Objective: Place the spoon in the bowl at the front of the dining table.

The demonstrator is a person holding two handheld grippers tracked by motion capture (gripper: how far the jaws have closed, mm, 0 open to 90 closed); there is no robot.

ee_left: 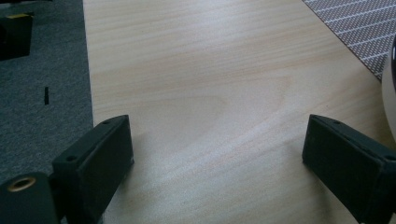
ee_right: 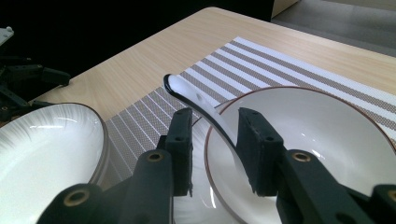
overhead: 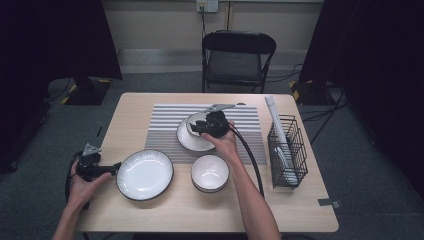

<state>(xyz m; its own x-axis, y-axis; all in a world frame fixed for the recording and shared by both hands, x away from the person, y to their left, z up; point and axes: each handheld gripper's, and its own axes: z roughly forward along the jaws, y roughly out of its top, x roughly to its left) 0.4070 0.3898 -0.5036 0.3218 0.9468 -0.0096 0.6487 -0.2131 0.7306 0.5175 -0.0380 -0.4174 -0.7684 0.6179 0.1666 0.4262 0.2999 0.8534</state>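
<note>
High view: left gripper at table's left edge, jaws wide apart, nothing between. Right gripper over striped placemat, jaws part-open astride white ceramic spoon leaning in white red-rimmed bowl; contact unclear. Spoon light, stiff, glazed-slippery, chippable; grip handle mid-length.

Desk: pale wood, set on grey carpet.
Placemat: grey and white stripes, across the desk's far middle.
Large plate: white with a dark rim, near the front left, just off the placemat.
Front bowl: white, beside the large plate.
Wire rack: black, at the right edge.
Folding chair: black, behind the desk.
</note>
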